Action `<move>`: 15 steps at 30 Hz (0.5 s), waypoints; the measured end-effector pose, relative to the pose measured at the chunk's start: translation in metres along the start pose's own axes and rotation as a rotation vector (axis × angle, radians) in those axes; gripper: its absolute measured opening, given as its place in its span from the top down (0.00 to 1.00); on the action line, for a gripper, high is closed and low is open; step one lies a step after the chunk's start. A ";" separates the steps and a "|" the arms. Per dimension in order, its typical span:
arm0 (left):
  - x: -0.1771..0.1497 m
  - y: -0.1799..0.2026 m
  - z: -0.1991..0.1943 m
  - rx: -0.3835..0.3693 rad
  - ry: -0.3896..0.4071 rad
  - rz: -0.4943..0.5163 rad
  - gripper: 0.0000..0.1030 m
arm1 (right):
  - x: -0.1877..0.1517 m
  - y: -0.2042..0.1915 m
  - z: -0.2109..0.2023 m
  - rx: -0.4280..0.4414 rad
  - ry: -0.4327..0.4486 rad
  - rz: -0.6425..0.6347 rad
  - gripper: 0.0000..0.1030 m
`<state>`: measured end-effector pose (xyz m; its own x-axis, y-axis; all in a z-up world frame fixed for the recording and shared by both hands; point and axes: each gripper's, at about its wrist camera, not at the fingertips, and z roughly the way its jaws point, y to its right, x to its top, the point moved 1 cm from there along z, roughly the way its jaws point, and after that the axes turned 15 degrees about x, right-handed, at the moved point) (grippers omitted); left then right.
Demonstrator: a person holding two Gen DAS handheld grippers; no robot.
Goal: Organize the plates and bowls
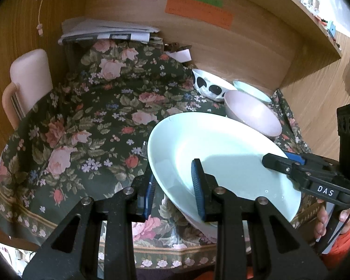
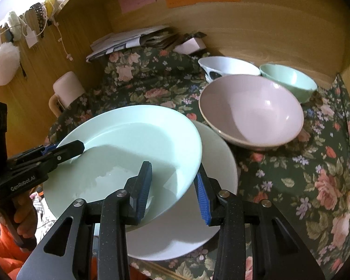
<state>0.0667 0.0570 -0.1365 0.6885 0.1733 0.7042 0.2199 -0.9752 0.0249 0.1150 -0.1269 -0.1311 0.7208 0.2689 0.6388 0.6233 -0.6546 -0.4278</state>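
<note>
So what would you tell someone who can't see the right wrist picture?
Two hand-held grippers, the right and the left, straddle opposite rims of a pale green plate, tilted over a white plate on a flowery tablecloth. Behind sit a pink bowl, a mint bowl and a spotted white bowl.

Pale mint plate, tilted, its right edge overlapping a white plate lying flat beneath it. Behind them, a large pink bowl stands upright; beyond it, a white bowl with black spots and a small mint-green bowl, side by side, upright.
</note>
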 end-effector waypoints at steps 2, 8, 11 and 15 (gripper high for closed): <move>-0.003 0.001 0.003 0.000 -0.010 0.001 0.71 | -0.004 0.002 0.001 0.003 -0.004 0.014 0.67; -0.009 0.006 0.010 -0.004 -0.034 0.013 0.71 | -0.013 0.009 0.002 -0.002 -0.003 0.053 0.67; -0.010 0.010 0.015 -0.006 -0.041 0.019 0.71 | -0.015 0.012 0.002 -0.006 -0.003 0.064 0.67; -0.012 0.014 0.020 -0.010 -0.056 0.026 0.71 | -0.016 0.018 0.001 -0.006 -0.001 0.079 0.67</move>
<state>0.0756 0.0439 -0.1589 0.7313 0.1554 0.6641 0.1949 -0.9807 0.0149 0.1145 -0.1421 -0.1496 0.7681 0.2167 0.6025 0.5625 -0.6779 -0.4733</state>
